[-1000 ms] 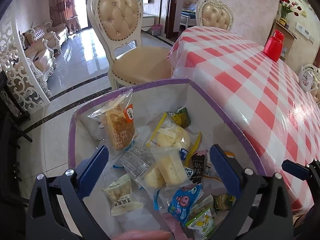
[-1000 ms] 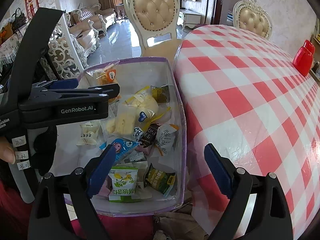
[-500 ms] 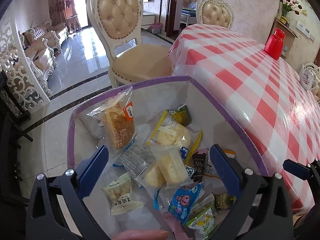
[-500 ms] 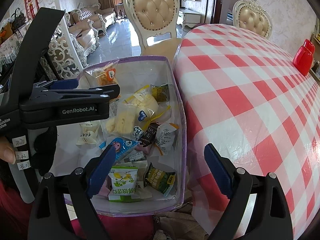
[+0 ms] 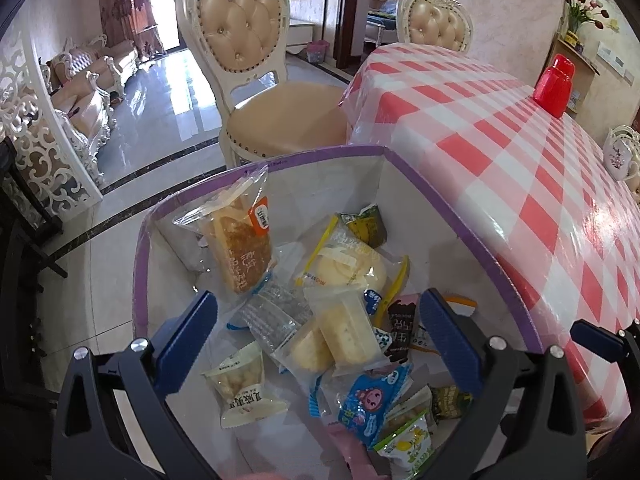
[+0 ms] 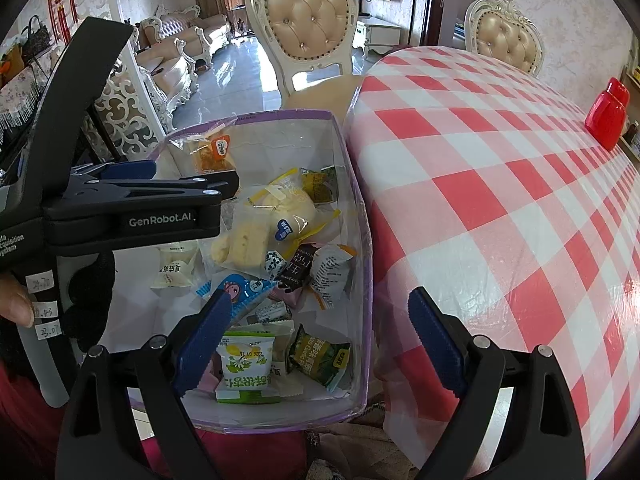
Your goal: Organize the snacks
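Observation:
A clear box with purple rim sits beside the table and holds several wrapped snacks: a brown cake pack, a yellow bun pack, a blue cartoon packet, and a green-white packet. My left gripper is open and empty, hovering over the box. It also shows in the right wrist view. My right gripper is open and empty above the box's near right corner.
A round table with red-white checked cloth lies right of the box, with a red container on it. Cream upholstered chairs stand beyond the box.
The left gripper's view has shifted slightly; the box and snacks sit a little higher in its frame. Both grippers stay open.

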`<state>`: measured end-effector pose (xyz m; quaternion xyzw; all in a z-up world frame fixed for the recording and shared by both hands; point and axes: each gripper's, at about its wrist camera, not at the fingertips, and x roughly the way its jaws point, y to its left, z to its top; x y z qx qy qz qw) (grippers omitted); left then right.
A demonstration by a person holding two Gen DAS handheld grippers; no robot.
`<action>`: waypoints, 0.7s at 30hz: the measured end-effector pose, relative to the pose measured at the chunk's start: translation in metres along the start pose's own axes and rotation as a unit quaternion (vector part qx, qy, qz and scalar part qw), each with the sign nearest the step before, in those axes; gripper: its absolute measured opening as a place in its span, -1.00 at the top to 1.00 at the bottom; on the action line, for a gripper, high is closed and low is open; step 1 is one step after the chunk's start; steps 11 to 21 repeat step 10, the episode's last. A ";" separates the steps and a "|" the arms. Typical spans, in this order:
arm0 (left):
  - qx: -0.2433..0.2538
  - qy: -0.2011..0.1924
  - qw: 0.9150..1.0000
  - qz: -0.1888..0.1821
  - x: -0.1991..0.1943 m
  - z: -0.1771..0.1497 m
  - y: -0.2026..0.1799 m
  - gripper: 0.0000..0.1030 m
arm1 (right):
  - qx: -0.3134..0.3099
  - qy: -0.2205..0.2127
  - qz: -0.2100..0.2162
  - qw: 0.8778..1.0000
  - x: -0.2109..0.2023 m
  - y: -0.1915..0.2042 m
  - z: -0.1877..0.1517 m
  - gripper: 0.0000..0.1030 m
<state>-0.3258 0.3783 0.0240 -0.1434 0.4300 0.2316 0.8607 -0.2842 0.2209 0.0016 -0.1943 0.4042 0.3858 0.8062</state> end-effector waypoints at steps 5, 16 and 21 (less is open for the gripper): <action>0.003 0.003 1.000 -0.002 0.003 0.001 -0.001 -0.96 | 0.000 0.001 0.000 1.000 0.000 0.000 0.000 -0.69; 0.000 0.003 1.000 -0.003 0.003 0.001 0.000 -0.96 | -0.001 0.001 0.000 1.000 0.001 0.000 -0.002 -0.69; 0.000 0.003 1.000 -0.003 0.003 0.001 0.000 -0.96 | -0.001 0.001 0.000 1.000 0.001 0.000 -0.002 -0.69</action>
